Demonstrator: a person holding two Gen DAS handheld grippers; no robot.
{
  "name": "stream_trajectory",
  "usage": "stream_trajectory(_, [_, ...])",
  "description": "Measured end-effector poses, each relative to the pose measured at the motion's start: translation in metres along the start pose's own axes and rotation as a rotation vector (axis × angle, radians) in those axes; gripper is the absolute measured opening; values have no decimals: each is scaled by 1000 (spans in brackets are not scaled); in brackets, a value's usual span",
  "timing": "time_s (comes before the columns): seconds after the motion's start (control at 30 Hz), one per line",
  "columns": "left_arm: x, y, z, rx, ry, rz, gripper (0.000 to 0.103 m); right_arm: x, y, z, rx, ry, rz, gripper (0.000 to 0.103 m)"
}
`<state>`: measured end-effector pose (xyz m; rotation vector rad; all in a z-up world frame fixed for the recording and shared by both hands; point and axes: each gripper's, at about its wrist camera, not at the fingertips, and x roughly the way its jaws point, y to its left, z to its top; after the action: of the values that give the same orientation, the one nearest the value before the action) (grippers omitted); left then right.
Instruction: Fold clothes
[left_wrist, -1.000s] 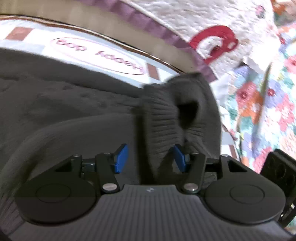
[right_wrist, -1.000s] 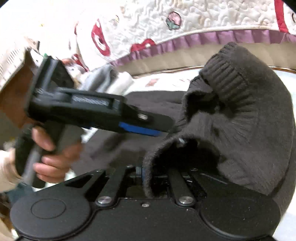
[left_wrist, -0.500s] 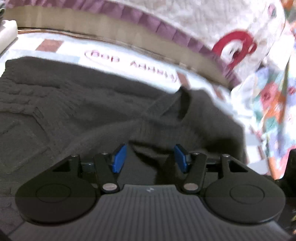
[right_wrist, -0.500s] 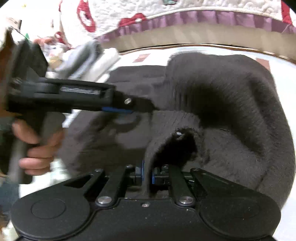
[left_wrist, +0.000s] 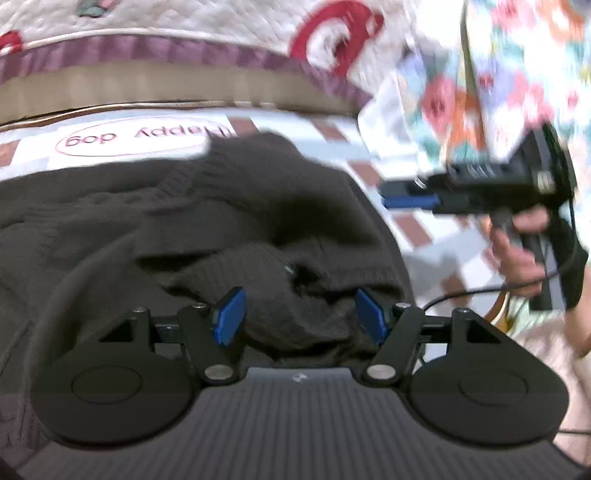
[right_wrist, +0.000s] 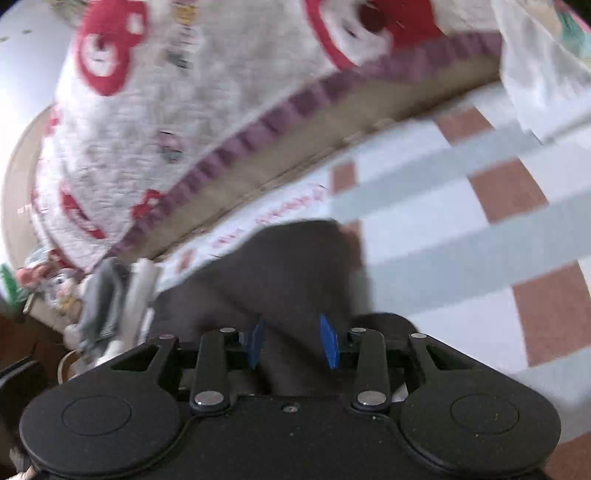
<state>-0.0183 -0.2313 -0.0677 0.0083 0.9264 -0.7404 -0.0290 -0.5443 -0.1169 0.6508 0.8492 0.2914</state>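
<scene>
The dark sweater (left_wrist: 207, 229) is spread on the checked sheet (right_wrist: 461, 229), one part doubled over near the left gripper (left_wrist: 301, 317). Both grippers are held wide open, nothing gripped; the right gripper (right_wrist: 291, 341) is off to the side. Squaring up is probably left. No containers are seen.

Checked mat (left_wrist: 436, 254) printed "Happy dog" covers the surface. White quilt (right_wrist: 207, 96) with red motifs and purple trim lies behind it. Floral fabric (left_wrist: 517, 74) hangs at right.
</scene>
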Motion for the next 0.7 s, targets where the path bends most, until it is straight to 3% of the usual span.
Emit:
stream_trajectory(0.1, [20, -10, 3, 42, 5, 119, 66, 12, 4, -3, -21, 15, -3, 38])
stream_trajectory(0.13, [24, -5, 4, 5, -14, 139, 66, 11, 4, -5, -28, 16, 1, 38])
stream_trajectory(0.2, [31, 10, 4, -92, -58, 166, 56, 9, 4, -8, -34, 16, 11, 38])
stream_trajectory(0.23, [34, 16, 3, -105, -50, 195, 23, 10, 7, -7, -44, 12, 13, 38])
stream_trajectory(0.27, [35, 19, 2, -100, -25, 233, 5, 10, 10, -6, -58, 6, 15, 38])
stream_trajectory(0.33, [15, 21, -5, -98, -85, 284, 5, 12, 17, -6, -86, -7, 18, 38])
stream_trajectory(0.4, [-29, 22, -12, -138, -212, 298, 5, 13, 24, -5, -114, -19, 21, 38])
stream_trajectory(0.47, [-69, 18, -21, -107, -311, 346, 5, 15, 31, -4, -142, -32, 24, 38])
stream_trajectory(0.53, [-77, 16, -32, -12, -289, 422, 7, 19, 39, -5, -177, -32, 32, 39])
stream_trajectory(0.57, [-72, 23, -39, -16, -235, 434, 9, 24, 45, -7, -207, -15, 31, 39])
stream_trajectory(0.63, [-54, 43, -53, -109, -115, 414, 11, 41, 56, -16, -301, 33, -32, 38])
stream_trajectory(0.7, [-42, 65, -66, -257, -46, 359, 10, 55, 68, -27, -410, 64, -112, 39])
